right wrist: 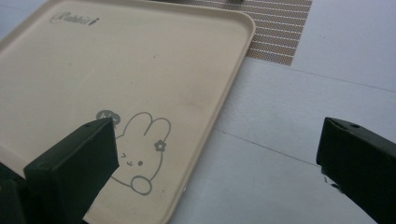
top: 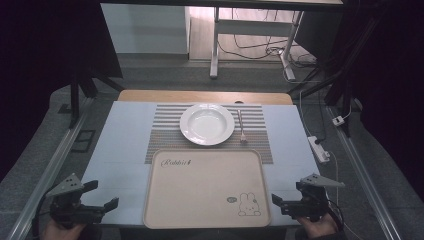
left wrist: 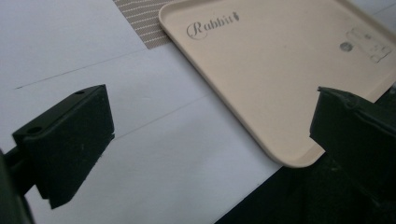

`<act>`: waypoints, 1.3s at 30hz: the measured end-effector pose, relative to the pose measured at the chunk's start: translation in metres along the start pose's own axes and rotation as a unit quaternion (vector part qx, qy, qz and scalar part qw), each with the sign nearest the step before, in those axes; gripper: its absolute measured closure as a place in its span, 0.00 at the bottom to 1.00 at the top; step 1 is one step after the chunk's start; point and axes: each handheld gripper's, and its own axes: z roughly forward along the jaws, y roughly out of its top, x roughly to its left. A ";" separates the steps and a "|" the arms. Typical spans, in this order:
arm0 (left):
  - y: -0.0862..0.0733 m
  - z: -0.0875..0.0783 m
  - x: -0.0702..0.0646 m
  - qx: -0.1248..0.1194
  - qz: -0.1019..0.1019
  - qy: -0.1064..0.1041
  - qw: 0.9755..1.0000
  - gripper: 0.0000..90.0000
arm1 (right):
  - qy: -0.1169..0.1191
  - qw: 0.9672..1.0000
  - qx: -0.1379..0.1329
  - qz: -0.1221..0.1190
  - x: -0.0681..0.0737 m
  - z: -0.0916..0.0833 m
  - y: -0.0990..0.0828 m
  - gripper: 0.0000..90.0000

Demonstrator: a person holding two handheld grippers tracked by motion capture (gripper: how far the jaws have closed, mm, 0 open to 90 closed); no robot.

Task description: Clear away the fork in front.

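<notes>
A beige tray [top: 200, 190] printed with "Rabbit" and a small bunny lies bare at the table's near edge. Behind it a white deep plate [top: 207, 123] rests on a striped placemat [top: 165, 145], and a fork [top: 241, 127] lies just right of the plate. My left gripper [top: 103, 194] hovers low off the tray's near left corner, open and holding nothing. My right gripper [top: 287, 192] hangs off the near right corner, also open. In the left gripper view the gripper [left wrist: 210, 135] frames the tray [left wrist: 280, 70] corner. In the right gripper view the gripper [right wrist: 217, 163] straddles the tray [right wrist: 116, 70] edge by the bunny.
A pale blue-white cover [top: 125, 150] spreads over the table, with bare strips on both sides of the tray. A power strip [top: 320, 149] and cables lie on the floor to the right. Dark frame legs [top: 75, 95] stand at the back left.
</notes>
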 end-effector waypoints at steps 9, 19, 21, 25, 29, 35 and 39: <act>0.000 0.001 0.002 0.003 0.000 -0.014 1.000 0.01 | 0.008 1.000 0.015 -0.012 0.002 0.003 0.001 0.00; 0.001 0.002 0.001 0.004 0.005 -0.015 1.000 0.02 | 0.008 1.000 0.011 -0.010 0.002 0.002 0.001 0.00; 0.001 0.002 0.001 0.004 -0.001 -0.024 1.000 0.01 | 0.002 1.000 0.013 -0.013 0.002 0.002 0.001 0.00; 0.002 0.003 0.000 0.009 0.002 -0.018 1.000 0.01 | 0.003 1.000 0.013 -0.016 0.003 0.002 0.001 0.00; 0.002 0.003 0.001 0.011 0.000 -0.017 1.000 0.01 | -0.003 0.999 0.010 -0.033 0.005 0.002 0.001 0.00; 0.002 0.003 0.000 0.012 0.000 -0.016 1.000 0.01 | -0.017 0.998 0.008 -0.062 0.008 0.003 0.004 0.00; 0.002 0.004 0.001 0.012 -0.001 -0.016 1.000 0.01 | -0.017 0.996 0.009 -0.087 0.009 0.004 0.006 0.00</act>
